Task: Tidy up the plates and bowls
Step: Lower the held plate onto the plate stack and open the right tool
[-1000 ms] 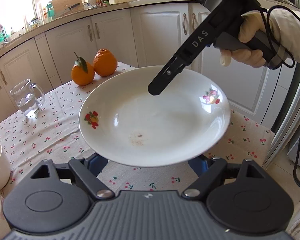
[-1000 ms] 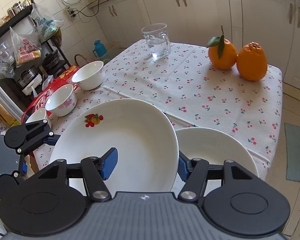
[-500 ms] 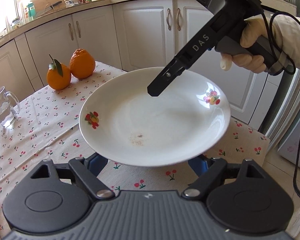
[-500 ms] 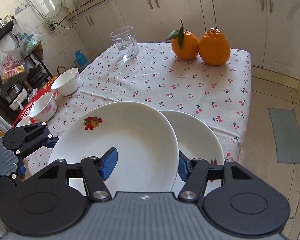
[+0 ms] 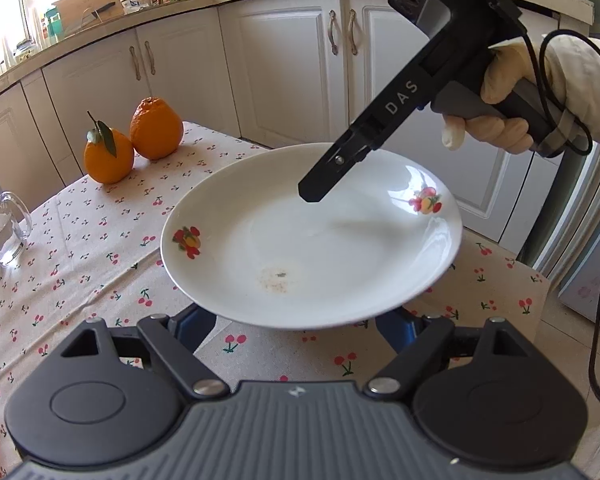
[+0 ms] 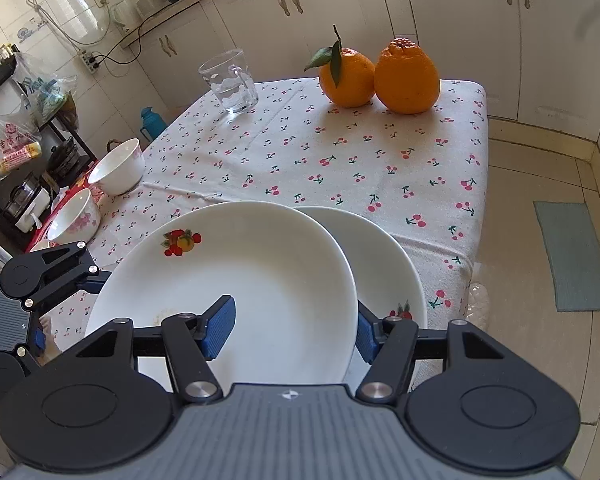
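- The right gripper clamps the near rim of the upper plate. One blue pad lies on the plate's inner face and the other sits behind the outer edge at 3 o'clock.
- In the left wrist view, a finger of that right gripper comes down from 1 o'clock onto the plate's inside. A gloved hand holds the handle at 2 o'clock.
- The left gripper has its two blue fingers spread under the opposite rim of the same plate. The plate hides the pads, so I cannot tell whether they press on it or only sit beneath it.
- The upper plate is white, with fruit prints on the rim and a small brownish speck patch in the well. It is held roughly level above the near end of the table, which carries a cherry-print cloth.
- In the right wrist view, a lower plate lies on the cloth at about 4 o'clock of the upper one, near the table's corner. The upper plate covers its left part. Whether the two touch cannot be told.
- Two white bowls stand side by side along the table's edge at 9 to 10 o'clock in that view, well apart from the plates.
- A glass mug with some water stands upright at the far end, at 11 o'clock.
- Two oranges rest touching each other at the far end at 1 o'clock, one with a stem and leaf.
- A green mat lies on the tiled floor at 3 o'clock.
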### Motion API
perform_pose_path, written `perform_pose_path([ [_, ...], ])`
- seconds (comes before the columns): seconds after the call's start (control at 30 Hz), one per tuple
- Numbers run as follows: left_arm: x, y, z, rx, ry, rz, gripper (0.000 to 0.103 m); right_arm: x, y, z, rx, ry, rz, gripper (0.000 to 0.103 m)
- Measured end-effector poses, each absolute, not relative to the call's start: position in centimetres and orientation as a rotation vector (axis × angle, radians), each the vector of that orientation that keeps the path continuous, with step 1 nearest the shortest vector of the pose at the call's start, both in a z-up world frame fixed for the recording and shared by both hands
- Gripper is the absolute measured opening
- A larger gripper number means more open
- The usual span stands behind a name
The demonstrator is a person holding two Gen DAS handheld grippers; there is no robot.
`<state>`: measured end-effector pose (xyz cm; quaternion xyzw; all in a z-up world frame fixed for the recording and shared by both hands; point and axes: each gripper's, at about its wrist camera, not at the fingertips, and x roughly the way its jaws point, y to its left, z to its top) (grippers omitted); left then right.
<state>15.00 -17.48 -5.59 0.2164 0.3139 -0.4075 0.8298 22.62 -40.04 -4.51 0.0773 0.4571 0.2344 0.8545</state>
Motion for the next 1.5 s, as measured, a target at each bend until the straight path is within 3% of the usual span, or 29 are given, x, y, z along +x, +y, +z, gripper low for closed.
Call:
perform_pose_path([
  [1.5, 16.0, -17.5, -6.1, 0.419, 0.669, -0.919, 0.088, 18.2, -40.8, -3.4, 0.144, 0.970, 0.367, 0.069],
])
